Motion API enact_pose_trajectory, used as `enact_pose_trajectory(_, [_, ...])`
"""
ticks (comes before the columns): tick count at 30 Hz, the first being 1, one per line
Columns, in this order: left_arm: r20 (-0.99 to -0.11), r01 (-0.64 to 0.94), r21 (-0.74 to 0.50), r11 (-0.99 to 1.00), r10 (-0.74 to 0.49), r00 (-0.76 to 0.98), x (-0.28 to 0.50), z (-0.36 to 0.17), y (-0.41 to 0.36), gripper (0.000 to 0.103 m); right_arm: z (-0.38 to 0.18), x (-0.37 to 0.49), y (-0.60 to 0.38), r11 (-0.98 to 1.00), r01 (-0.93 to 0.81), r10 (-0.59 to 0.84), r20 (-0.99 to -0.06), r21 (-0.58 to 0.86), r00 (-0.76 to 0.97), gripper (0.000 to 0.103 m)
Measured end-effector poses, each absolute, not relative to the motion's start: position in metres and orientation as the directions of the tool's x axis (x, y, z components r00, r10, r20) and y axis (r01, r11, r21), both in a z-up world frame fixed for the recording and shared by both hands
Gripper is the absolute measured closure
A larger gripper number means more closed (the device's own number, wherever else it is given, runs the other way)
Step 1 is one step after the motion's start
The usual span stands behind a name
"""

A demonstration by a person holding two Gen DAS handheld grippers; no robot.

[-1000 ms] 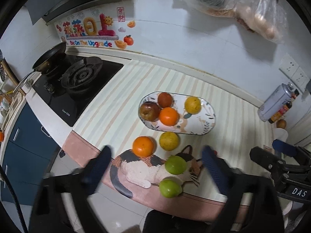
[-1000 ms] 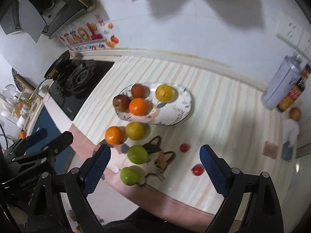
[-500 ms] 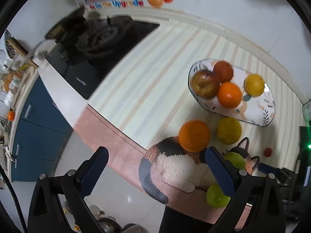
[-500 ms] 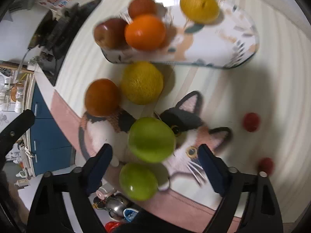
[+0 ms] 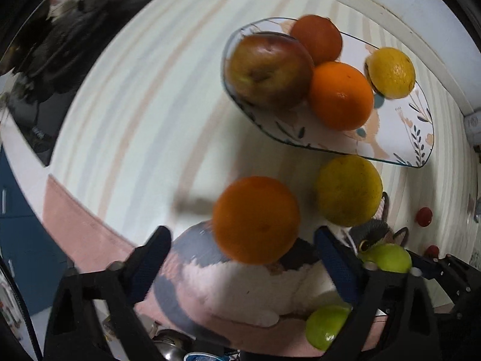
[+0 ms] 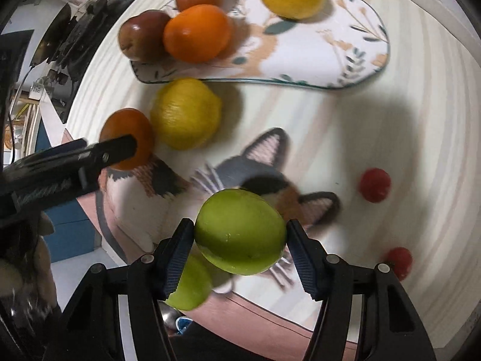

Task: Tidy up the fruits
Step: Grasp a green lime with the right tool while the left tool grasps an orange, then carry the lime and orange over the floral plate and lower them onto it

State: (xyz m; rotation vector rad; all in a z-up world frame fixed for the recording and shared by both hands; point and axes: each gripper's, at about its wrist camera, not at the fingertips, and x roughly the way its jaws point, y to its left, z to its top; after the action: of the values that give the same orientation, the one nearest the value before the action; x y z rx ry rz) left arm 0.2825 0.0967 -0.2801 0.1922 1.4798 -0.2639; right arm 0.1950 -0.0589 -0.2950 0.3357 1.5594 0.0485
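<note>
An oval patterned plate point(image 5: 418, 138) point(image 6: 330, 69) holds a red apple point(image 5: 267, 69), an orange point(image 5: 341, 94), a dark orange fruit point(image 5: 317, 37) and a yellow citrus point(image 5: 392, 72). On the cat-print mat lie an orange point(image 5: 255, 219) point(image 6: 129, 132), a yellow citrus point(image 5: 348, 189) point(image 6: 186, 112) and two green fruits. My left gripper point(image 5: 240, 255) is open, its fingers on either side of the orange. My right gripper point(image 6: 240, 249) has its pads against the upper green fruit point(image 6: 240, 231); the lower green fruit point(image 6: 189, 285) lies beneath.
Two small red fruits point(image 6: 374, 185) point(image 6: 398, 261) lie on the striped counter at the right. A black gas stove point(image 5: 45, 69) is at the far left. The counter's front edge runs just below the cat mat point(image 6: 141, 198).
Both grippers have dropped close to the counter. The left one now straddles the orange. The right one has narrowed from wide open until its pads touch the green fruit.
</note>
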Motion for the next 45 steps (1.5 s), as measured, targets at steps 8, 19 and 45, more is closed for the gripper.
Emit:
enact_pose_trajectory(8, [-0.994,0.303,-0.061,0.951,-0.087,0.071,0.274,-0.286,0.094,0.041,-0.298,0.196,-0.063,0.953,0.189,0.237,-0.971,0.237,0.019,0.037])
enact_pose_trajectory(19, [-0.993,0.283,-0.095,0.954,-0.112,0.047,0.214,-0.290,0.094,0.041,-0.300,0.187,-0.076,0.944,0.190,0.274,-0.962,0.271,0.014,0.037])
enact_pose_trajectory(45, [-0.940,0.326,-0.140,0.935,-0.229,0.254,0.358,-0.163,0.087,0.041,-0.231,0.252,-0.134,0.902,0.284,0.260,-0.933,0.327,0.247,0.038])
